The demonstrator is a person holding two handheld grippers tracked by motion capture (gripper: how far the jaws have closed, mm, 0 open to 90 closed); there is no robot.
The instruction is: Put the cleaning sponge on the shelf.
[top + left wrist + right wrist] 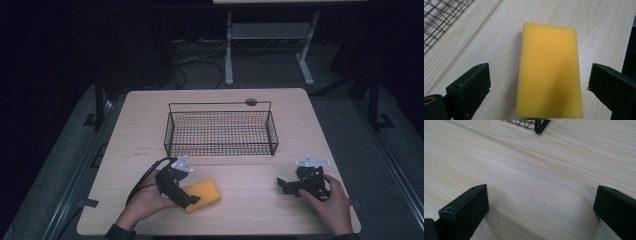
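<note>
A yellow sponge [204,194] lies flat on the wooden table near its front edge. My left gripper [192,199] hovers over the sponge's near end, held by a hand at lower left. In the left gripper view the sponge [550,70] sits between the two wide-apart jaws, touching neither, so the left gripper [539,87] is open. My right gripper [281,184] rests at front right in the other hand. Its jaws stand wide apart over bare wood, so the right gripper [541,205] is open and holds nothing.
A black wire basket [221,148] with nothing visible inside stands mid-table behind both grippers; its mesh [439,17] and a corner [537,126] show in the gripper views. A small dark disc [251,102] lies behind it. The table's front edge [220,233] is close.
</note>
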